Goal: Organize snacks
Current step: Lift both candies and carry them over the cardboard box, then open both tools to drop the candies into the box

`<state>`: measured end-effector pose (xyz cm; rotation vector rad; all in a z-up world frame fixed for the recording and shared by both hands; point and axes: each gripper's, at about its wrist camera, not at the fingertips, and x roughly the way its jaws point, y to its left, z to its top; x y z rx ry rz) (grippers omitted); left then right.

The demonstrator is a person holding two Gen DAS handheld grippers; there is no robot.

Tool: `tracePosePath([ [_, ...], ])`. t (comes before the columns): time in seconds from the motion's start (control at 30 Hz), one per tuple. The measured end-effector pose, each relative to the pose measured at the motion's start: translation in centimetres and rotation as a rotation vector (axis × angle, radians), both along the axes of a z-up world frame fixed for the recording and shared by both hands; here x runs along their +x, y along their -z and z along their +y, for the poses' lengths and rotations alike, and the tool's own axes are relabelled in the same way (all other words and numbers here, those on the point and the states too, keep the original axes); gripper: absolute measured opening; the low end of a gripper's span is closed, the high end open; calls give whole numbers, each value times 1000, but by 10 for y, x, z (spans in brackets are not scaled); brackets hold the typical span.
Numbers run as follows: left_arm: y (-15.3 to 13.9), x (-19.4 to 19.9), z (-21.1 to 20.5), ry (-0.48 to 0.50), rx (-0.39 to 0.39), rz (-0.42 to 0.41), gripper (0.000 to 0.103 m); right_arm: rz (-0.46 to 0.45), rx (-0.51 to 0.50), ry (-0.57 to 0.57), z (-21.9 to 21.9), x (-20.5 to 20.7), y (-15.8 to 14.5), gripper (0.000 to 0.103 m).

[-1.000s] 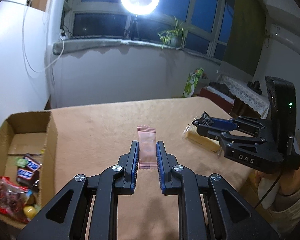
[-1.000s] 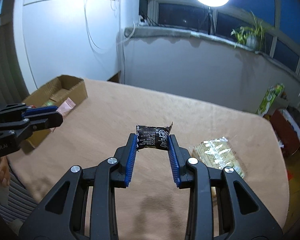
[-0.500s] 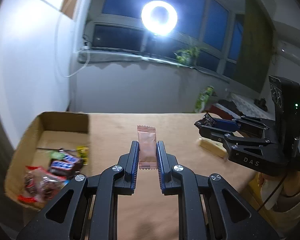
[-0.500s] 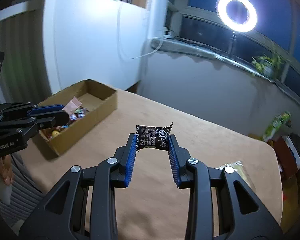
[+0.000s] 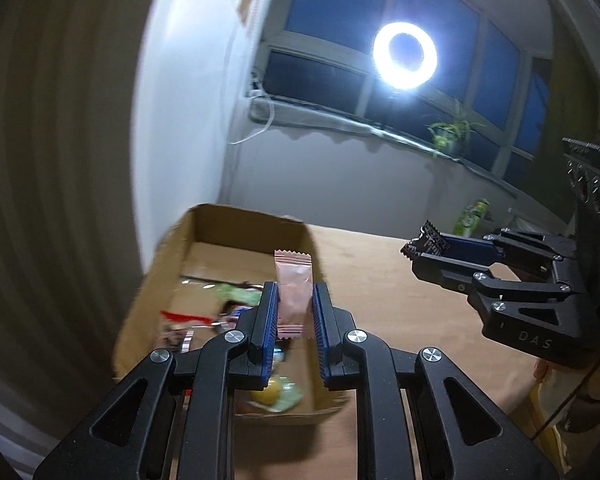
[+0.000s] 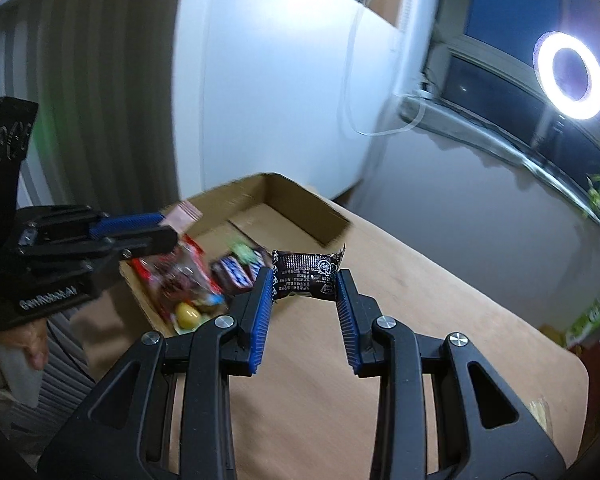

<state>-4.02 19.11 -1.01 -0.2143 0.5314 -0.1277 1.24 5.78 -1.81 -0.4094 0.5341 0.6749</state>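
My left gripper (image 5: pixel 294 300) is shut on a pink wrapped candy (image 5: pixel 293 280) and holds it above the open cardboard box (image 5: pixel 204 220). The box holds several snacks, among them a Snickers bar (image 6: pixel 236 274) and a yellow candy (image 6: pixel 188 312). My right gripper (image 6: pixel 304 284) is shut on a dark brown snack packet (image 6: pixel 305 276) and hovers over the table just right of the box (image 6: pixel 300 204). The right gripper also shows in the left wrist view (image 5: pixel 428 248), the left gripper in the right wrist view (image 6: pixel 168 228).
The box stands at the left end of a tan table (image 6: pixel 420 320), next to a white wall. A pale wrapped snack (image 6: pixel 540 420) lies at the table's right edge. A ring light (image 5: pixel 404 55) and a window sill with a plant (image 5: pixel 448 136) stand behind.
Both grippers have swung left towards the box with their snacks still held. The left gripper is now over the box; the right one has come close to its right side.
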Motion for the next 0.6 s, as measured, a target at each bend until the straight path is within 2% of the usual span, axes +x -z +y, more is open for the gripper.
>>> tracePosePath([
  [0.2, 12, 6, 21, -29, -11, 25, 16, 1, -2, -55, 37, 11, 4, 33],
  [0.53, 28, 17, 30, -31, -30, 65, 16, 30, -12, -85, 66, 30, 19, 33],
  [0.6, 33, 20, 31, -36, -17, 85, 17, 44, -12, -81, 69, 34, 24, 40],
])
